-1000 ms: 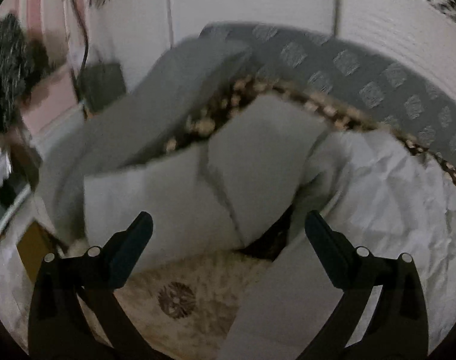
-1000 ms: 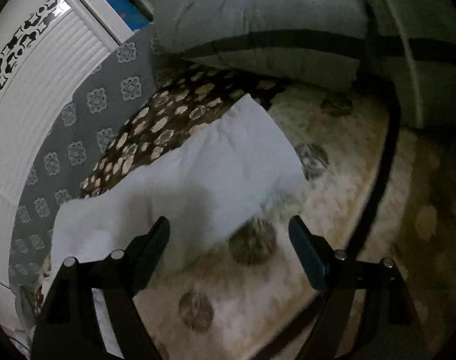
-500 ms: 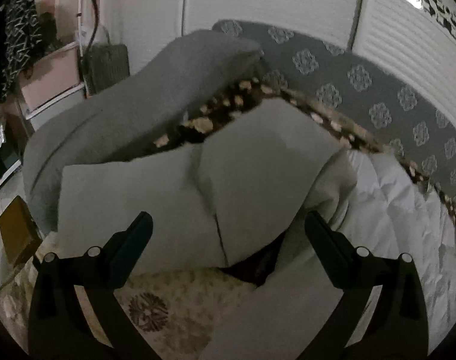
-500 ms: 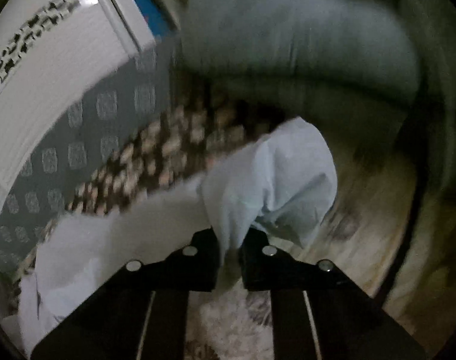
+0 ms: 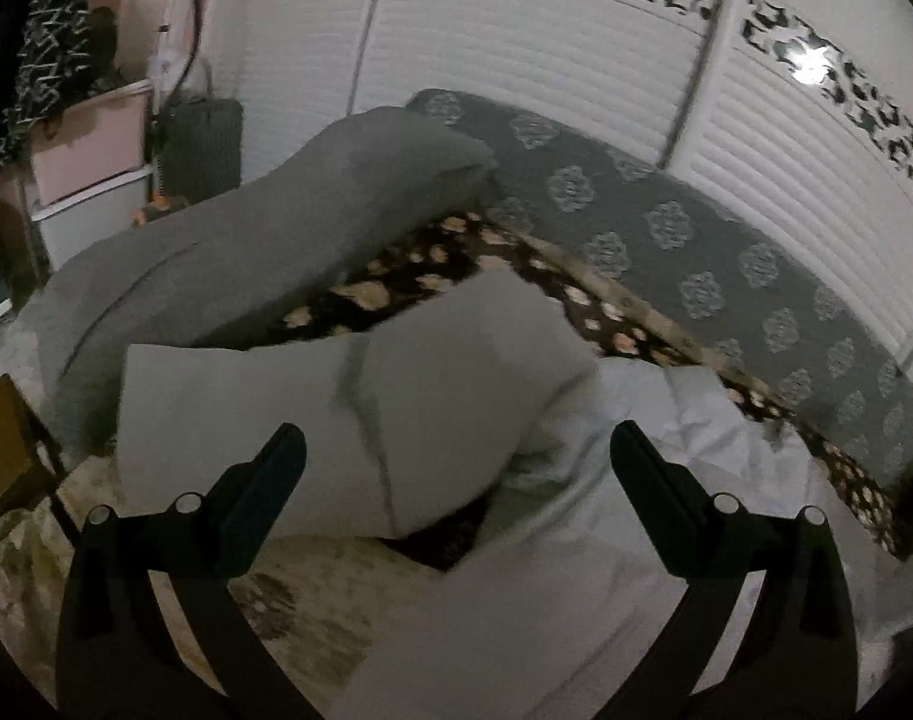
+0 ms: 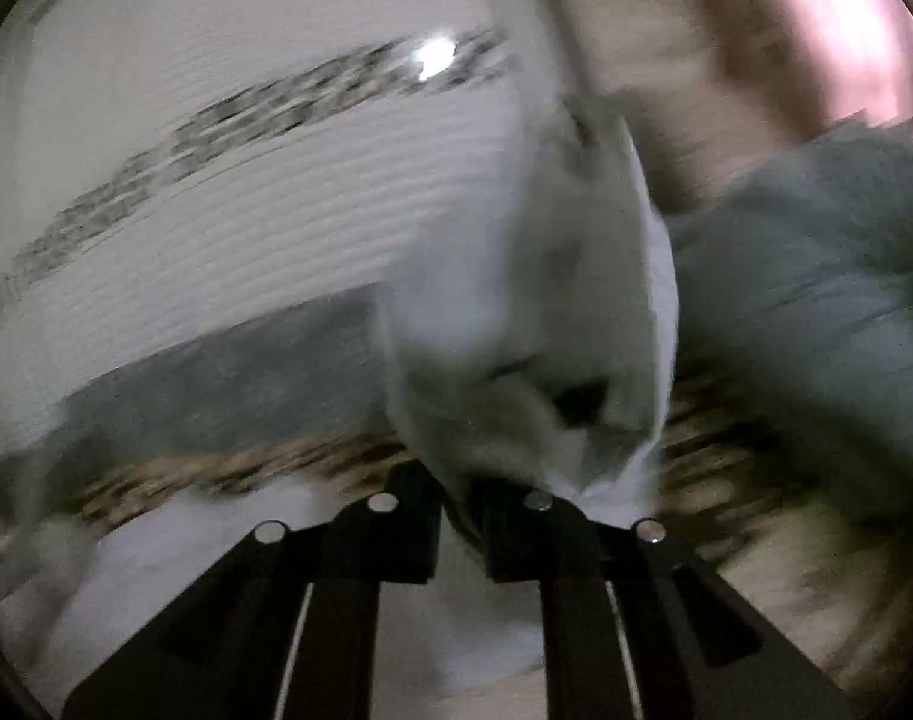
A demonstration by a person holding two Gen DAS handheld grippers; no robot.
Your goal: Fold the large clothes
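A large pale garment [image 5: 666,480] lies crumpled over a bed. In the left wrist view one part of it is folded into a flat panel [image 5: 348,420], and my left gripper [image 5: 456,480] hangs open above it with nothing between its fingers. In the blurred right wrist view my right gripper [image 6: 462,510] is shut on a bunched corner of the same pale garment [image 6: 546,312], which stands up from the jaws in front of the camera.
A grey pillow or quilt [image 5: 264,240] lies behind the folded panel, on a dark spotted blanket [image 5: 432,276]. A grey patterned bed edge [image 5: 696,252] runs below white slatted doors [image 5: 516,60]. Shelves and a dark case [image 5: 198,144] stand at the left.
My right gripper went from open above the cloth to shut on its corner, then swung up and rolled with it. The left gripper stayed open and rose slightly.
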